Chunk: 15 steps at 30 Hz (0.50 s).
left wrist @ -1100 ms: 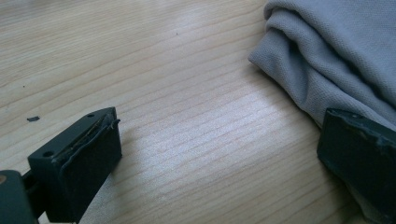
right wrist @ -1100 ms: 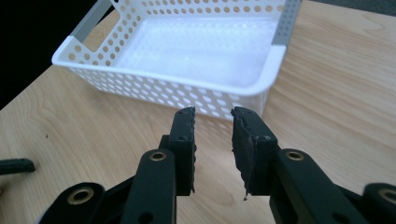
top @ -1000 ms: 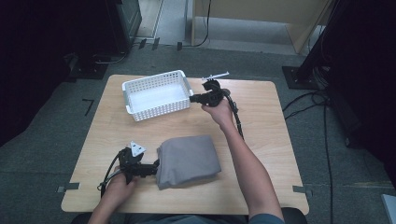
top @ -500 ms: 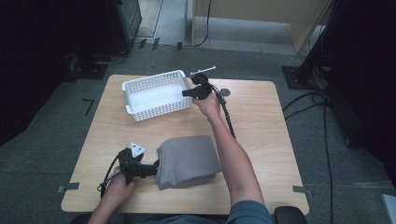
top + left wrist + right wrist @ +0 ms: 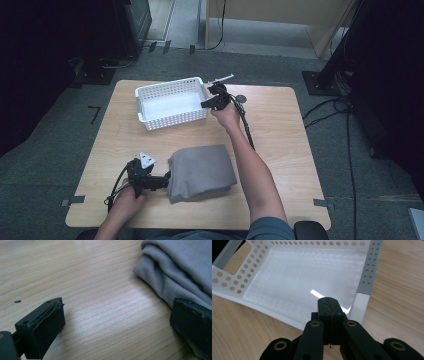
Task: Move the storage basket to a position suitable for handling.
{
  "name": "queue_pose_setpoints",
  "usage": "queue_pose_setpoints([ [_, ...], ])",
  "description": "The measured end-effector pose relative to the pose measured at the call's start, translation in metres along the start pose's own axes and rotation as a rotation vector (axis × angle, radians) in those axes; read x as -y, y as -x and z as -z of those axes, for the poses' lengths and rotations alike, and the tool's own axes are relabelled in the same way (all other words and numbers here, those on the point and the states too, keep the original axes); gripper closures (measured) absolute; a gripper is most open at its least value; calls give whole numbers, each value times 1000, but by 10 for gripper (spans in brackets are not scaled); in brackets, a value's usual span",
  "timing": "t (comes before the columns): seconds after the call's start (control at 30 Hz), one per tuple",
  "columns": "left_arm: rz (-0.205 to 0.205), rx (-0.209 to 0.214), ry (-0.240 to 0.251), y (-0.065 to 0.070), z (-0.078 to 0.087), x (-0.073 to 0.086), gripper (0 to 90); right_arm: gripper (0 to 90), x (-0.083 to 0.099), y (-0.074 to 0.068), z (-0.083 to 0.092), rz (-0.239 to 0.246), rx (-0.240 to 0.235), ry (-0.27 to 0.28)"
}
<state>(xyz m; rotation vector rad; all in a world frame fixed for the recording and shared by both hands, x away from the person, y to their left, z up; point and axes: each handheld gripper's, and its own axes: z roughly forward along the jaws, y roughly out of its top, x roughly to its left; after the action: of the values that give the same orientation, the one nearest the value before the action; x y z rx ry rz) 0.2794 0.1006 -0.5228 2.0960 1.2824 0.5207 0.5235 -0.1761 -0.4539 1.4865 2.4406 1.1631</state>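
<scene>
The white basket [image 5: 172, 105] lies lengthwise across the desk [image 5: 280, 130]. The right hand-held gripper [image 5: 328, 302], jaws pressed together, seemingly empty, hovers over its corner. The left hand-held gripper [image 5: 117, 322] gapes beside the grey cloth [image 5: 180, 267].

The basket [image 5: 172, 104] is the landmark. Its white walls ring an open floor, so a gripper can enter only from above. The right gripper [image 5: 209, 103], jaws pressed together with nothing between them, sits at the basket's right wall and blocks that side. In front of the basket runs a bare strip of table [image 5: 280, 125]; beyond the strip lies the cloth [image 5: 200, 172], a low soft mound. The left gripper [image 5: 162, 181] stands at the cloth's left edge, jaws wide. Left of the basket and far right of it, the tabletop is bare.
</scene>
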Motion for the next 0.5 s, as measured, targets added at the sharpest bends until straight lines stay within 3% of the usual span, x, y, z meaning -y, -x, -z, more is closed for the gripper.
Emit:
queue_pose_setpoints([
  [0.23,1,1,2,0,0,0,0,900,27,8,29,-49,-22,27],
  [0.5,0,2,1,0,-1,-1,0,900,51,13,51,-48,-26,46],
])
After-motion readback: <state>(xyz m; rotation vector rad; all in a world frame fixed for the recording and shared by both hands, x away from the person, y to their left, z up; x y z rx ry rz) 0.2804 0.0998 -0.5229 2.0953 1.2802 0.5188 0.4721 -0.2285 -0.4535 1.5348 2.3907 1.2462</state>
